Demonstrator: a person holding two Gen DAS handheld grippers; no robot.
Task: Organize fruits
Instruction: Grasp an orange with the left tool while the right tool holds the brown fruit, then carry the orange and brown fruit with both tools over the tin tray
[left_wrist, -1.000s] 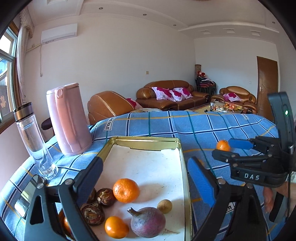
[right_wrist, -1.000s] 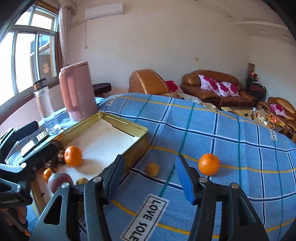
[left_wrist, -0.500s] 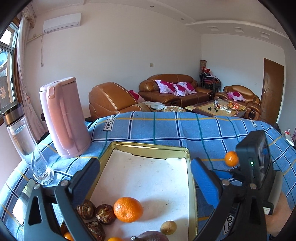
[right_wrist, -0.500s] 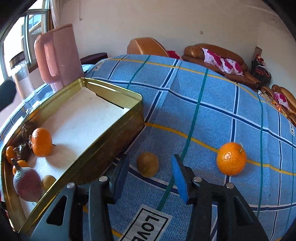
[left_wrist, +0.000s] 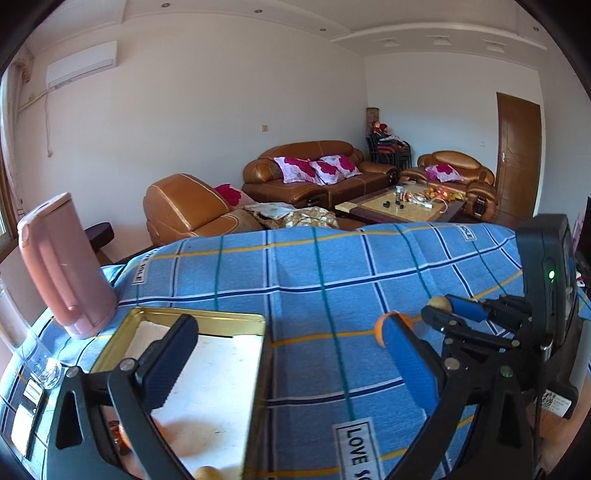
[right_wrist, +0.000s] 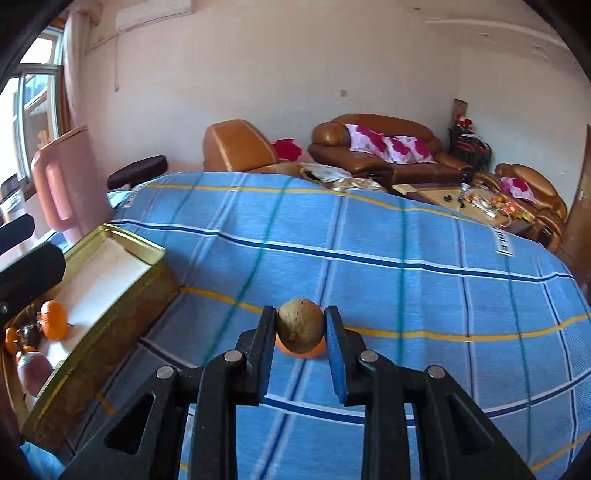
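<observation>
A small round brown fruit (right_wrist: 299, 328) sits between the pads of my right gripper (right_wrist: 300, 325), whose jaws are closing and press on both its sides above the blue checked cloth. An orange (right_wrist: 301, 353) on the cloth peeks out just beneath it. The left wrist view shows the same right gripper (left_wrist: 439, 310) with the brown fruit (left_wrist: 437, 303) at its tip. My left gripper (left_wrist: 286, 332) is open and holds nothing, over the gold tray's (left_wrist: 207, 317) right wall. Its blue finger half hides the orange (left_wrist: 380, 328). The tray (right_wrist: 110, 321) holds an orange (right_wrist: 54, 325), a purple fruit (right_wrist: 35, 369) and several more.
A pink kettle (left_wrist: 62, 266) stands behind the tray's far left corner, with a glass bottle (left_wrist: 14, 332) to its left. A second small brown fruit (left_wrist: 207, 472) lies at the tray's near edge. Beyond the cloth-covered table (right_wrist: 406, 240) are brown sofas and a low table.
My right gripper moved forward over the brown fruit, closed on it and raised it off the cloth. My left gripper swung right, away from the tray's fruits toward its right wall.
</observation>
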